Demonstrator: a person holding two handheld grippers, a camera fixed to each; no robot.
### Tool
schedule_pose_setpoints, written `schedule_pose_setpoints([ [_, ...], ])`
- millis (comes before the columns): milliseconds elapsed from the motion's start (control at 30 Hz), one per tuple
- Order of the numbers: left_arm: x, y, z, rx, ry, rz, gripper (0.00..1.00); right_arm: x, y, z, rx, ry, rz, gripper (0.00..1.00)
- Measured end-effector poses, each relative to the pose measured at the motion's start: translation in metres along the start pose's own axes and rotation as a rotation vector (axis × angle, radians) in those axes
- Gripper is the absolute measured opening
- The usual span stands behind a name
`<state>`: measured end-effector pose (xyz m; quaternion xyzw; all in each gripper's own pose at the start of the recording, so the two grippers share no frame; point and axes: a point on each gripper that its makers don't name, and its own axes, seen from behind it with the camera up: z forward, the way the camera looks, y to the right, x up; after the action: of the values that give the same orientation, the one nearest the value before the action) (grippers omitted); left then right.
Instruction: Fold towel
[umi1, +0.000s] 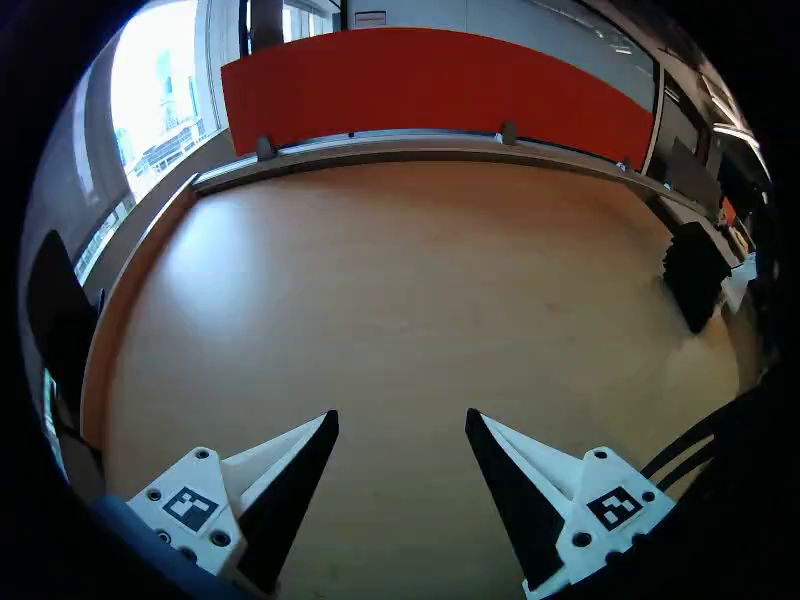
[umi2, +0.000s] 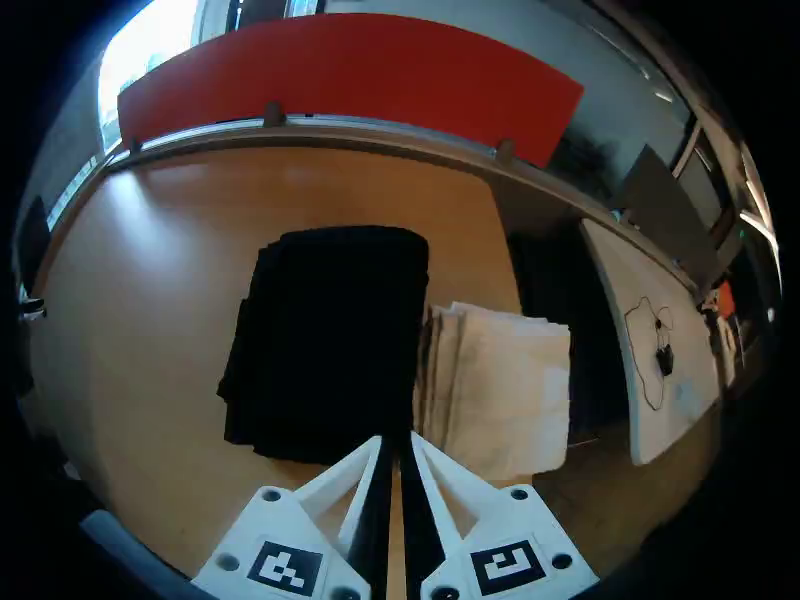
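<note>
— Left gripper view first. What's there?

— One left gripper, its two jaws spread wide with nothing between them but bare wooden worktop. One red partition panel stands along the worktop's far edge, with two brackets at its foot.

— Any towel?

— One dark bundle lies below the panel's right end, at the worktop's edge. It is too far off to say whether it is a towel. A bright window sits to the left of the panel.

— And the right gripper view?

— One right gripper, its two jaws drawn nearly together. Only a thin slit shows between them and they grip nothing. The same red panel runs along the far edge, again with two brackets.

— How many towels here?

— Two, both folded and lying flat on the worktop, well on the near side of the panel. One black towel lies under the panel's middle. One pale towel lies under the panel's right end, showing several layers along its edge. The two lie side by side, touching or nearly so.

— Anything else?

— One white table lies beyond the panel's right end, with one dark cord on it.
</note>
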<state>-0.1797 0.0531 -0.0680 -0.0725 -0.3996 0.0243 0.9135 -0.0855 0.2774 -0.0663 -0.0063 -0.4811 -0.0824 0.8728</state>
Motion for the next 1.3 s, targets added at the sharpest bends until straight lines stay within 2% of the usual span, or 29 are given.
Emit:
schedule_pose_setpoints([
  [333,0.001,0.0,0.0,-0.001,0.001,0.0,0.94,-0.003,0.0,0.001,-0.01,-0.001,0.006,0.06],
  [467,0.002,-0.001,-0.001,-0.001,0.003,0.0,0.94,-0.006,0.004,0.0,-0.026,-0.004,0.012,0.12],
  [667,0.004,-0.001,-0.001,-0.004,0.006,-0.003,0.94,-0.012,0.008,-0.002,-0.041,-0.013,0.018,0.3],
  [800,0.005,0.001,-0.001,-0.006,0.008,-0.001,0.94,-0.012,0.008,-0.005,-0.042,-0.003,0.021,0.63],
  [867,0.005,0.001,-0.001,-0.007,0.01,0.0,0.94,-0.011,0.007,-0.006,-0.041,0.004,0.022,0.65],
  [1000,0.005,0.002,-0.001,-0.008,0.012,0.0,0.94,-0.01,0.002,-0.007,-0.029,0.013,0.026,0.88],
  [1067,0.005,0.002,-0.001,-0.009,0.013,-0.002,0.94,-0.009,0.0,-0.008,-0.024,0.016,0.028,0.92],
  [1300,0.006,0.002,-0.002,-0.011,0.017,-0.002,0.94,-0.006,-0.002,-0.01,-0.024,0.021,0.025,0.92],
])
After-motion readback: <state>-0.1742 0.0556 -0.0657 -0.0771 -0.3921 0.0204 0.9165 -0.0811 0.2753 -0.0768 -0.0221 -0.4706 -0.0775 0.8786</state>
